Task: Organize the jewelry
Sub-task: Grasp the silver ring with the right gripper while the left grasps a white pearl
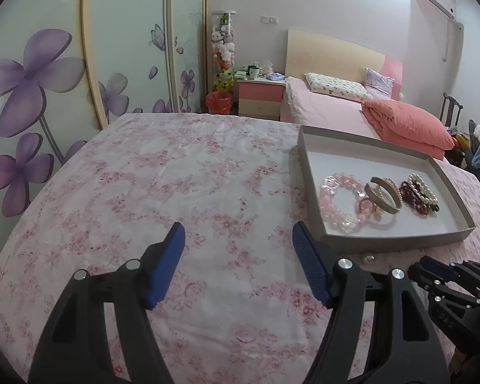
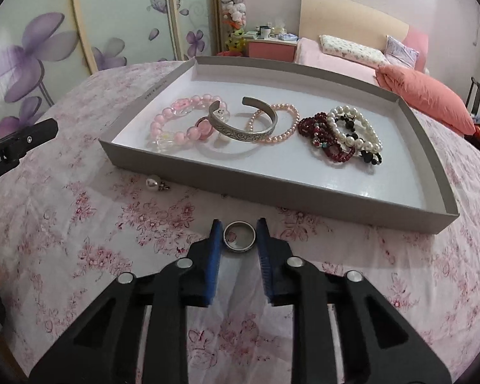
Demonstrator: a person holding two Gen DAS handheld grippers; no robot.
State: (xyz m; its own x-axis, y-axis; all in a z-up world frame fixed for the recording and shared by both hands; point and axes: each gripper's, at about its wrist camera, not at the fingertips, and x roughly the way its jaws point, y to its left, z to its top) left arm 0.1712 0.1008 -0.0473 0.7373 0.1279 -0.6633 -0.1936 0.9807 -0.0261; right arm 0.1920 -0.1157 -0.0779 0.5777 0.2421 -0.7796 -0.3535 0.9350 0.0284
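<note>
Left gripper point(image 2: 19, 147) casing reads "obot.AI" (cut off at the frame edge); its jaws stand apart over the floral cloth point(image 1: 176, 176). Right gripper point(image 2: 239, 240): jaws clamped on a silver ring point(image 2: 239, 236) lying flat, hole facing up, just before the grey tray point(image 2: 272, 192). A pearl earring point(image 2: 155, 183) lies beside the tray's near wall.

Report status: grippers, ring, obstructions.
Left gripper open, empty. Right gripper closed around silver ring on cloth. Pearl earring loose beside tray. Path clear.
</note>
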